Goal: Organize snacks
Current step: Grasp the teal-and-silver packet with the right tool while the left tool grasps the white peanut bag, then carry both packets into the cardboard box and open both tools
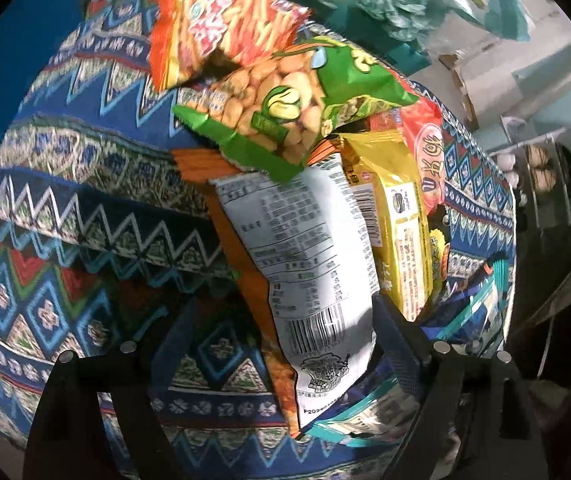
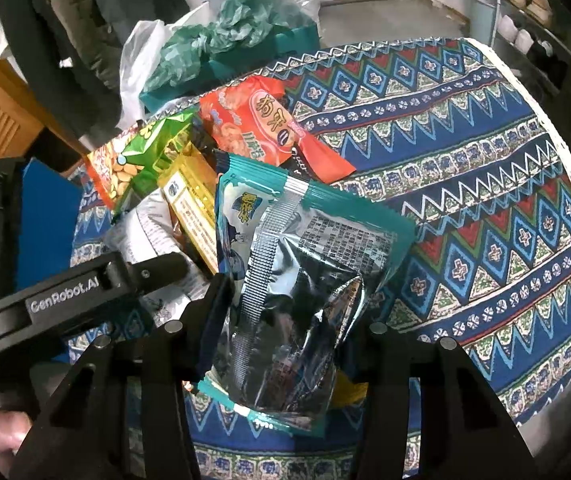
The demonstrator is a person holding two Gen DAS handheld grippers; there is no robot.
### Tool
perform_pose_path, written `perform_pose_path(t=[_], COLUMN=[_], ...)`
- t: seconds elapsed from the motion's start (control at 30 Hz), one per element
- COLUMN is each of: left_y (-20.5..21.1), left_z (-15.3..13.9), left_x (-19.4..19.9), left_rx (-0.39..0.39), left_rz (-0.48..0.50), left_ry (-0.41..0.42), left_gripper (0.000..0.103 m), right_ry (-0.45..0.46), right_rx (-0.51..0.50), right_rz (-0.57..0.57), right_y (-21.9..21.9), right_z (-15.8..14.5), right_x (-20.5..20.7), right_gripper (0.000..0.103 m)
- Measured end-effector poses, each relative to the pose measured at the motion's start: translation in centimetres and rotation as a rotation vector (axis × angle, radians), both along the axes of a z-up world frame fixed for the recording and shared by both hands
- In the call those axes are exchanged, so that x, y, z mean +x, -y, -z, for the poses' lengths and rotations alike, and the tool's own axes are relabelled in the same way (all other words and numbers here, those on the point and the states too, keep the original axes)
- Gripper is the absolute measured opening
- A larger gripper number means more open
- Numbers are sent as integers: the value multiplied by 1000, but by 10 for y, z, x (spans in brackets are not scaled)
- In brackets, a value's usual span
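Note:
A pile of snack packets lies on a patterned cloth [image 1: 65, 208]. In the left wrist view my left gripper [image 1: 281, 332] is open, its fingers either side of a white-backed orange packet [image 1: 305, 248]. Beyond it lie a green peanut packet [image 1: 285, 108], an orange packet [image 1: 221, 28] and a yellow packet [image 1: 397, 216]. In the right wrist view my right gripper [image 2: 285, 320] straddles a teal and silver packet [image 2: 297, 280]; whether the jaws press it is unclear. The left gripper's body [image 2: 85, 292] shows at the left. A red-orange packet [image 2: 261, 128] lies behind.
Teal bags and clear plastic bags [image 2: 225, 40] stand behind the pile. The cloth [image 2: 485, 200] stretches bare to the right, ending at a lace edge [image 2: 565, 152]. A shoe rack [image 2: 533, 20] stands at the far right. A blue surface [image 2: 45, 216] lies left.

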State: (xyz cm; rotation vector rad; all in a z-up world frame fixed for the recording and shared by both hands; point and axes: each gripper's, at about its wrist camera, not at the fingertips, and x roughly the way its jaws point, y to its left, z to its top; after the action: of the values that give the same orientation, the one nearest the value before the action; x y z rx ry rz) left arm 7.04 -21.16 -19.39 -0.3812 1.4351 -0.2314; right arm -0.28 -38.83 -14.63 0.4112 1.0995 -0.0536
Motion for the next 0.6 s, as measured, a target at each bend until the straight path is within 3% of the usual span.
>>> perform_pose_path(t=[0.27, 0.47, 0.5, 0.57, 0.6], left_y=[0, 6, 5, 6, 6], left_z=[-8, 6, 8, 5, 5], left_x=[-3, 0, 0, -1, -1], left_rx=[29, 29, 32, 55, 45], left_rz=[0, 2, 12, 33, 50], left_ry=[61, 19, 15, 37, 33], left_gripper=[88, 88, 86, 64, 60], right_ry=[3, 6, 7, 10, 13], right_rx=[20, 11, 11, 8, 6], right_rz=[13, 7, 7, 5, 3], right_y=[4, 3, 2, 1, 1], right_z=[-2, -2, -3, -4, -5], right_x=[-3, -3, -3, -3, -3], right_gripper=[46, 46, 45, 45, 45])
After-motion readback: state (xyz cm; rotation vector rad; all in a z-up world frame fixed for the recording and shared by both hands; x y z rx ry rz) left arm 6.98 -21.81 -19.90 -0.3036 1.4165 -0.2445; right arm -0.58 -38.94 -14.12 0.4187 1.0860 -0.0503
